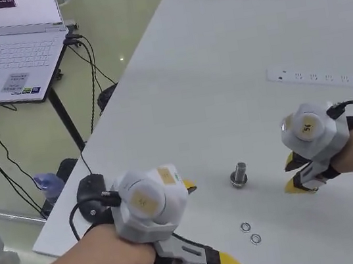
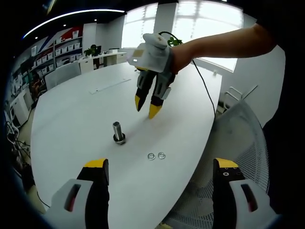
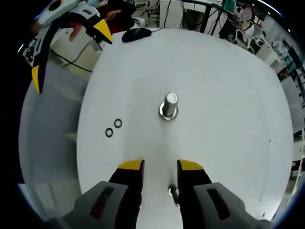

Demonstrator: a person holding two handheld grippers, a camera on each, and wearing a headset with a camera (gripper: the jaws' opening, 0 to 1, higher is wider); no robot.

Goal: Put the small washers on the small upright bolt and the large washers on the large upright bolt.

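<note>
One large upright bolt (image 1: 239, 174) (image 2: 118, 132) (image 3: 168, 106) stands on the white table (image 1: 220, 66). Two small washers (image 1: 250, 233) (image 2: 156, 155) (image 3: 113, 128) lie flat side by side near the table's front edge. My left gripper (image 1: 207, 225) (image 2: 159, 164) (image 3: 69, 54) hovers left of the washers, jaws wide open and empty. My right gripper (image 1: 292, 174) (image 2: 145, 107) (image 3: 160, 165) hangs right of the bolt, tips pointing down, jaws a little apart. A small metal piece (image 3: 172, 192) shows low between them, beside the right finger; I cannot tell what it is.
A laptop (image 1: 5, 51) sits on a stand to the far left. A black mouse (image 1: 92, 198) (image 3: 136, 34) lies at the table's left edge. A white power strip (image 1: 321, 77) lies at the back right. A mesh chair (image 2: 238, 133) stands beside the table.
</note>
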